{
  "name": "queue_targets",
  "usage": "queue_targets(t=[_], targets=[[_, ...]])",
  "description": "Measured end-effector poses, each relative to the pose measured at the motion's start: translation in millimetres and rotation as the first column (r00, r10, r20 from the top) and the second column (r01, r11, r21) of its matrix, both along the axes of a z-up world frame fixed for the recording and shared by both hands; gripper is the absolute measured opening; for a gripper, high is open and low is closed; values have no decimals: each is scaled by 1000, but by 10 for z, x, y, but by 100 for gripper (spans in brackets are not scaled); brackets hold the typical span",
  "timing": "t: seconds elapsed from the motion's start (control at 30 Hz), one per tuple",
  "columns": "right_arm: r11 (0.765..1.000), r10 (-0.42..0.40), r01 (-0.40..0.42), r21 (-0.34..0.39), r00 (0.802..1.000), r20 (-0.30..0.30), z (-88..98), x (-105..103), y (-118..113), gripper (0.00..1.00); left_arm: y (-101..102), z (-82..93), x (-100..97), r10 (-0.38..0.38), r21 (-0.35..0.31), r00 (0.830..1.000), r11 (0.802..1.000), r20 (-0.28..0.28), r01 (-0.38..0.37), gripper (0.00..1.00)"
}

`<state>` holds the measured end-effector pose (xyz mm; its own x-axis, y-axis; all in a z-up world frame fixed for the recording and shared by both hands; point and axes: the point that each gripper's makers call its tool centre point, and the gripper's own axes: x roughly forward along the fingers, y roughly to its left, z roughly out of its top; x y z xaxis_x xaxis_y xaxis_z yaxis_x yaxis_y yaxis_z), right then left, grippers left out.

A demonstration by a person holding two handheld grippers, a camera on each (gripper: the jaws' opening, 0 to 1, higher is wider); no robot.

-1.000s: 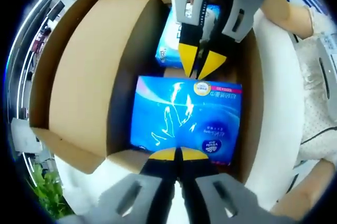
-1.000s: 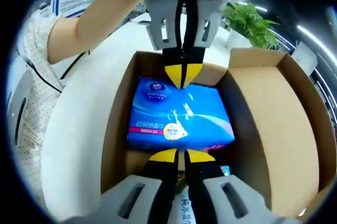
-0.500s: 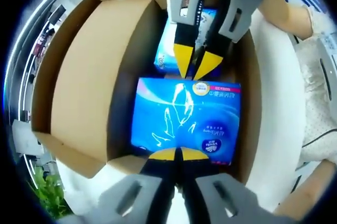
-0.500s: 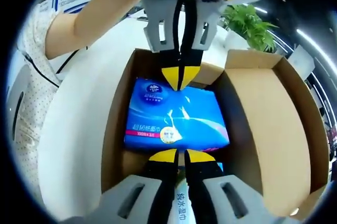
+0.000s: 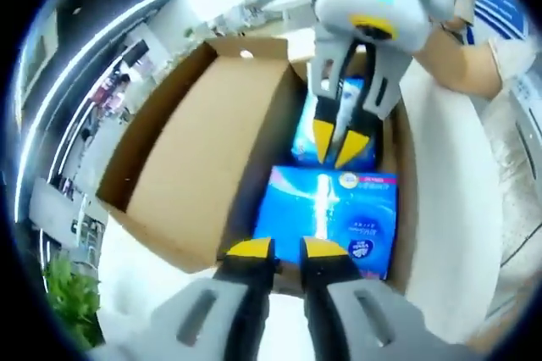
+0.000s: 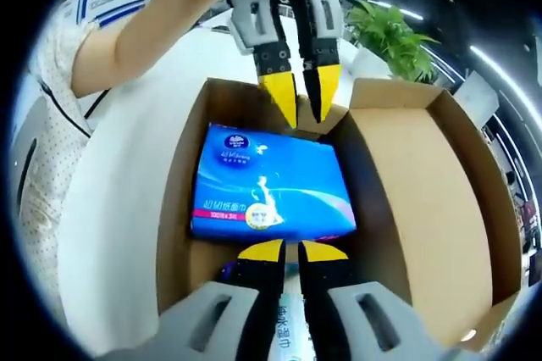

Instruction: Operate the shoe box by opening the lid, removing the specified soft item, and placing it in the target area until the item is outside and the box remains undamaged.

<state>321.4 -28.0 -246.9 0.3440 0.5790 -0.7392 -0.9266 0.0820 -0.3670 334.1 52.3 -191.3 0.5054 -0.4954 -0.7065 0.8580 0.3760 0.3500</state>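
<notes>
**Both hand-held grippers over the open shoe box, blue tissue pack inside**

In the left gripper view the left hand-held gripper rises from 6 o'clock with its 2 yellow-tipped jaws a little apart and nothing between them, poised at the near edge of the blue tissue pack; whether a tip touches the pack I cannot tell; the right hand-held gripper comes down from 12 o'clock, its tips nearly together over the far edge of the pack, just in front of a second, paler pack lying deeper in the cardboard shoe box; the opened lid spreads out toward 9 o'clock; the box stands on a white counter; a potted plant sits at 8 o'clock

In the right gripper view the right hand-held gripper shows its jaws slightly parted at 6 o'clock, holding nothing, at the near edge of the blue tissue pack, which lies flat in the shoe box; the left hand-held gripper hangs at 12 o'clock with its tips apart above the pack's far edge, gripping nothing; the lid lies open toward 3 o'clock; the person's forearm reaches in from 10 o'clock; a green plant stands at 1 o'clock
</notes>
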Motion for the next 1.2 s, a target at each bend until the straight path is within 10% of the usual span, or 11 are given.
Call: queue_targets(t=[0.23,0.6,0.83,1.2], targets=[[1000,0,0,1,1000,31,33,40,-2,6,115,228,-54,47,-136,995,990,84,-35,13],[998,-23,19,62,997,68,247,49,-2,9,233,331,-33,76,-122,985,991,154,-57,13],[966,-103,92,242,994,34,529,184,16,15,324,352,38,117,-143,981,985,157,-95,13],[959,-155,145,243,988,22,728,278,177,23,365,494,-5,117,-186,976,979,185,-82,13]])
